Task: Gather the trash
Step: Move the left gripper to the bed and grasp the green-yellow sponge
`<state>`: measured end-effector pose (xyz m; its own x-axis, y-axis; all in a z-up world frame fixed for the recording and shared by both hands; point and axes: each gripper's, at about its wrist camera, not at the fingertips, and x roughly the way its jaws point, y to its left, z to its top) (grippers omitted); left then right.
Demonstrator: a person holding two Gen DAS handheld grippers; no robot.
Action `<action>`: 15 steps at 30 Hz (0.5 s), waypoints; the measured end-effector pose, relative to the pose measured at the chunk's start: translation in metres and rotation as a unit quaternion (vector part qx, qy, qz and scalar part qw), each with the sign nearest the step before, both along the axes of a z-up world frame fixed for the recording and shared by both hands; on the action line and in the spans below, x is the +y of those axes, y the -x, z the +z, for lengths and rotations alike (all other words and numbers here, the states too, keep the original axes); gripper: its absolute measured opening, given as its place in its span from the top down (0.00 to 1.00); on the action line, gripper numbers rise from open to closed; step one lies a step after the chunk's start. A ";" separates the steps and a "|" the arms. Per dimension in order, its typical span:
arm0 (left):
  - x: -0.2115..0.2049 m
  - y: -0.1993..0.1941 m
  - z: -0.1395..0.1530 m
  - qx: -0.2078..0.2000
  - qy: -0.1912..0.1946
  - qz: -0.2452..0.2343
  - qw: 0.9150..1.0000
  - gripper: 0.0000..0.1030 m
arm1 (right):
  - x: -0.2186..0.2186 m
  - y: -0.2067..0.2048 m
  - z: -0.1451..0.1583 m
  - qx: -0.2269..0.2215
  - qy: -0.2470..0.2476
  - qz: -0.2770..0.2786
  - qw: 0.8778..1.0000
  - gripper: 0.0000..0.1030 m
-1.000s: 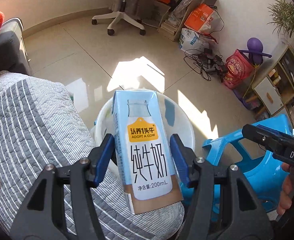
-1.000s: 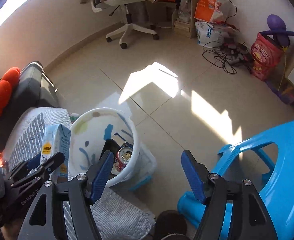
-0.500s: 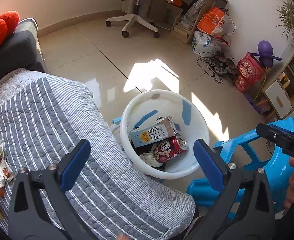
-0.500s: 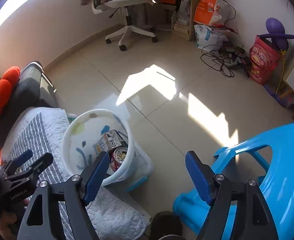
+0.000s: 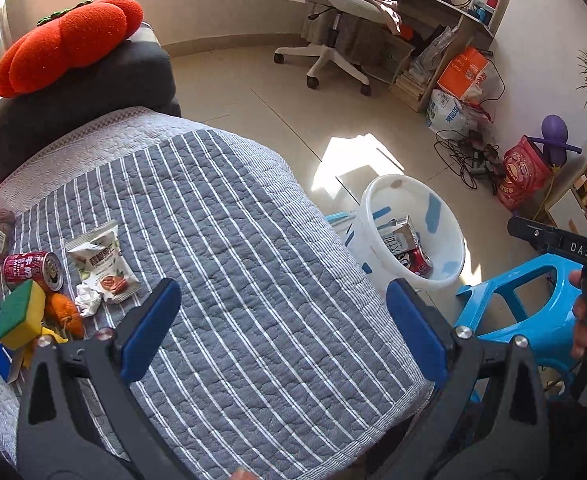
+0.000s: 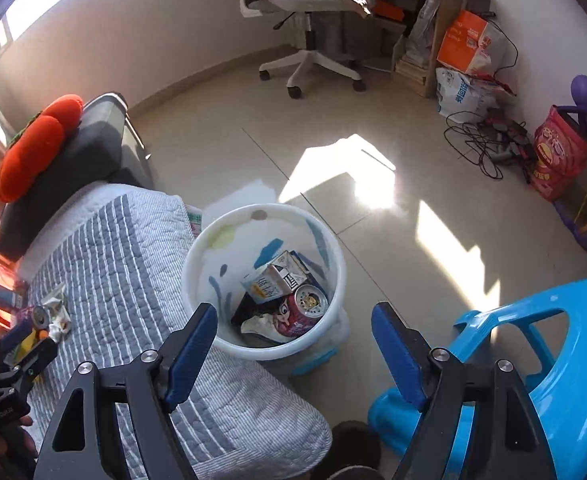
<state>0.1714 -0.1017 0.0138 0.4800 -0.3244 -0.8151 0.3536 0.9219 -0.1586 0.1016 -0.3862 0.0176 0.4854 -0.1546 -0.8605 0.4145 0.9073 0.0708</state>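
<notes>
Bedside gripper (image 5: 555, 240) lettering: "DAS"

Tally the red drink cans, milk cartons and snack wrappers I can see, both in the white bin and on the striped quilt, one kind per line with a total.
Red drink cans: 2, one in the white bin at, one on the striped quilt at
Milk cartons: 1, in the bin
Snack wrappers: 1, on the quilt
Total: 4
</notes>
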 end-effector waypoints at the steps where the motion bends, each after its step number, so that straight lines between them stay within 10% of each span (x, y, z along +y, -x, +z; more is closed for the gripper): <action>1: 0.010 0.001 0.002 -0.003 -0.001 0.009 1.000 0.01 | 0.006 -0.003 0.000 0.001 0.001 0.005 1.000 0.22; 15: 0.141 0.015 -0.004 -0.009 -0.052 0.128 0.990 0.01 | 0.096 -0.047 -0.012 0.018 -0.007 0.070 0.997 0.21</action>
<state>0.1563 0.0397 0.0098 0.5506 -0.1056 -0.8281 0.1085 0.9926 -0.0545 0.1488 -0.2899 0.0060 0.4702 -0.0747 -0.8794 0.2858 0.9556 0.0717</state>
